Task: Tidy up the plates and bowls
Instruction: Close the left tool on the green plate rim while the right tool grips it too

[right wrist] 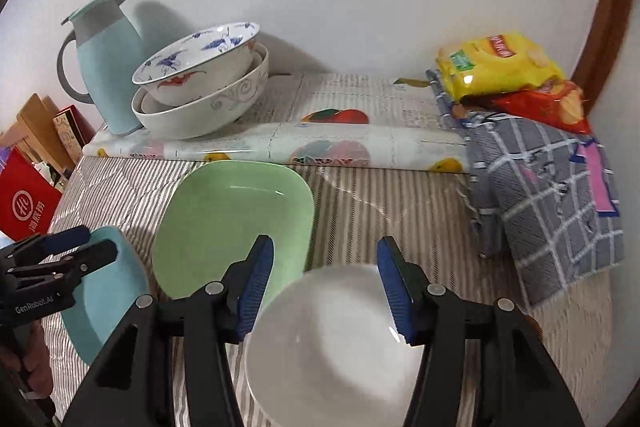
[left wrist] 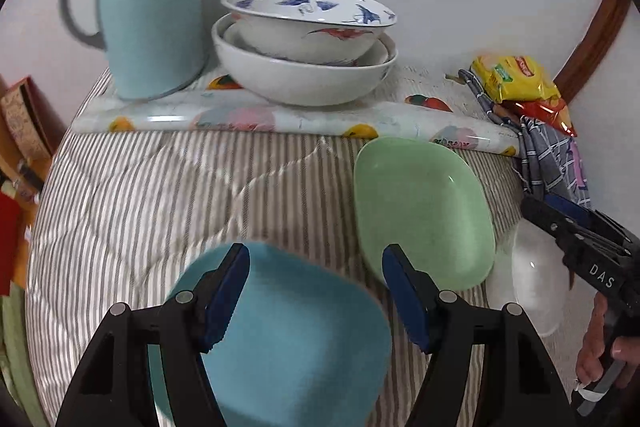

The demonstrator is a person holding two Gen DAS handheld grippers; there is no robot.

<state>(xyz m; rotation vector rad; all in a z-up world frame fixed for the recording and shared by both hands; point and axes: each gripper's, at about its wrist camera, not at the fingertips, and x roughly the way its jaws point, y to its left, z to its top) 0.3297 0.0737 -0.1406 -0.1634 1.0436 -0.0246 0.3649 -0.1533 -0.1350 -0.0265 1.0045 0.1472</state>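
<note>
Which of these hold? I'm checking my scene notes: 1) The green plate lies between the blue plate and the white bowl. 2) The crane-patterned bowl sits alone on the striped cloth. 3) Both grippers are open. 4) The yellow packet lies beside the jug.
1) True: the green plate lies between the blue plate and the white bowl.
2) False: the crane-patterned bowl is nested in a larger white bowl on the raised ledge.
3) True: left gripper and right gripper grip nothing.
4) False: the yellow packet is at the opposite end from the jug.
</note>
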